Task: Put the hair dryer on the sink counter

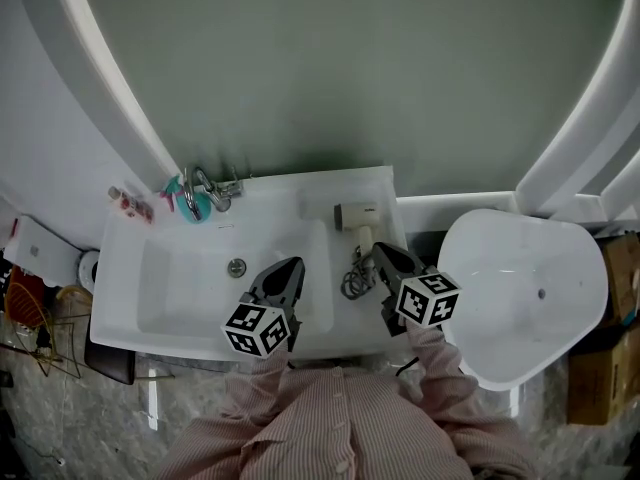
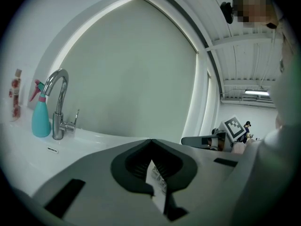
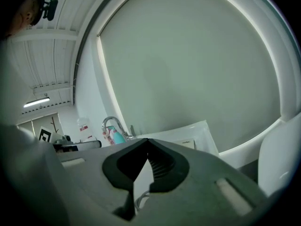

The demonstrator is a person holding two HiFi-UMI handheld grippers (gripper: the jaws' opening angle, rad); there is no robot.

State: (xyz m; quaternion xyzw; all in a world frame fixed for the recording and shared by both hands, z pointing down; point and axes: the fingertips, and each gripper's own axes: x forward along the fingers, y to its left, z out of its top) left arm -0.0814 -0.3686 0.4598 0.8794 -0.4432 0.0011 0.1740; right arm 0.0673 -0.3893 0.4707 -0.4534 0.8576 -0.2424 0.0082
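1. Head view.
   - Dryer lies on the white tabletop, right of the basin and near the back wall.
   - Body is pale cream, darker grey at its left end. No writing on it can be read.
   - Barrel's long axis runs left-right along the wall, and the handle points toward the person. Cannot tell which end is the nozzle.
   - Cord is coiled just in front of the handle.
   - Left tongs sit over the basin's right edge.
   - Right tongs sit just beside the handle and cord. Cannot tell whether they touch.
   - Each pair carries a black-and-white marker cube.
   - Tap and a teal spray bottle stand at back left.

2. Left gripper view.
   - Left tongs' tips are together with nothing between them.
   - A small bottle with red on it stands at far left. Its print is too small to read.
   - Spray bottle stands just beside the tap.
   - Right tongs and their cube show at the right.

3. Right gripper view.
   - Right tongs are together and empty.
   - A loop of cord shows through the slot below the tips.
   - Tap and spray bottle are beyond, with the left tongs at far left.
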